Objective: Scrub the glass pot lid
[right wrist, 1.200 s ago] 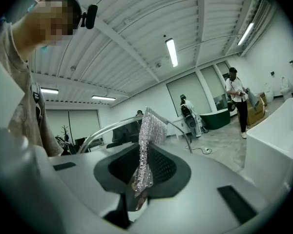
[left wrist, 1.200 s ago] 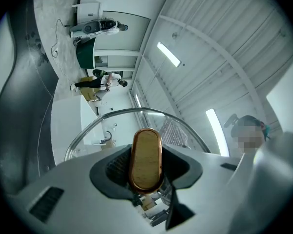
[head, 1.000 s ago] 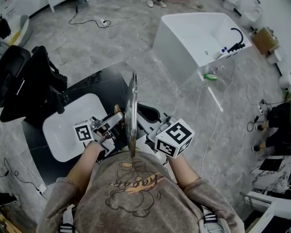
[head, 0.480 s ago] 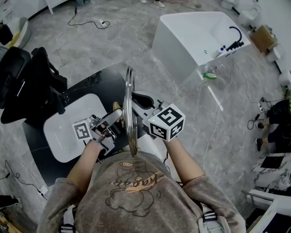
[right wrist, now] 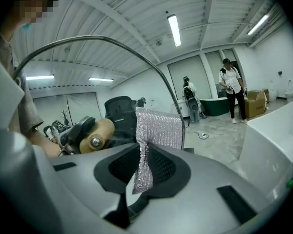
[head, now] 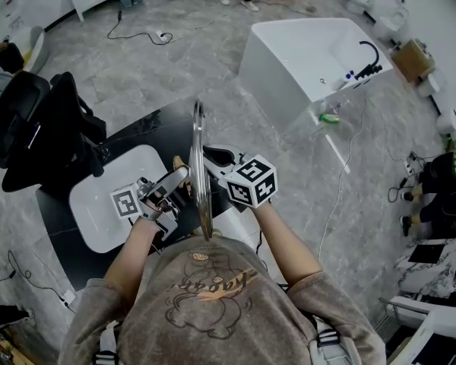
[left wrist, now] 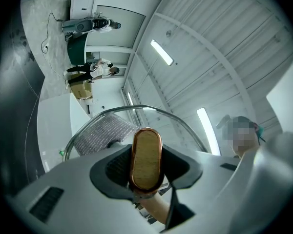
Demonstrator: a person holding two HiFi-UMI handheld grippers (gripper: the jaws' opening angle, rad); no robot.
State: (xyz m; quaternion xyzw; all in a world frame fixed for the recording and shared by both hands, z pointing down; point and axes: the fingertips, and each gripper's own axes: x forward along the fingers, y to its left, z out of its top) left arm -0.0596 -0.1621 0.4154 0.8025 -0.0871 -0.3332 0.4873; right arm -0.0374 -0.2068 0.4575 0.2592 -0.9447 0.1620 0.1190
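Observation:
The glass pot lid [head: 200, 175] stands on edge in front of my chest, and its metal rim [left wrist: 145, 107] arcs across both gripper views. My left gripper [head: 173, 182] is shut on the lid's wood-and-copper knob [left wrist: 146, 161], which sits upright between its jaws. My right gripper [head: 215, 160] is on the lid's other side, shut on a silvery scrub cloth [right wrist: 155, 130]. The cloth lies flat against the glass. Through the glass, the right gripper view shows the knob [right wrist: 94, 135], and the left gripper view shows the cloth [left wrist: 103, 130].
Below the lid is a black table [head: 171, 124] holding a white basin [head: 105, 204]. A black office chair [head: 38, 128] stands to the left and a white bathtub [head: 311, 55] to the far right. Cables [head: 148, 33] trail over the grey floor. People stand at the back.
My right gripper, with the cloth, has slid up and to the left along the glass. The lid and my left gripper have shifted slightly left.

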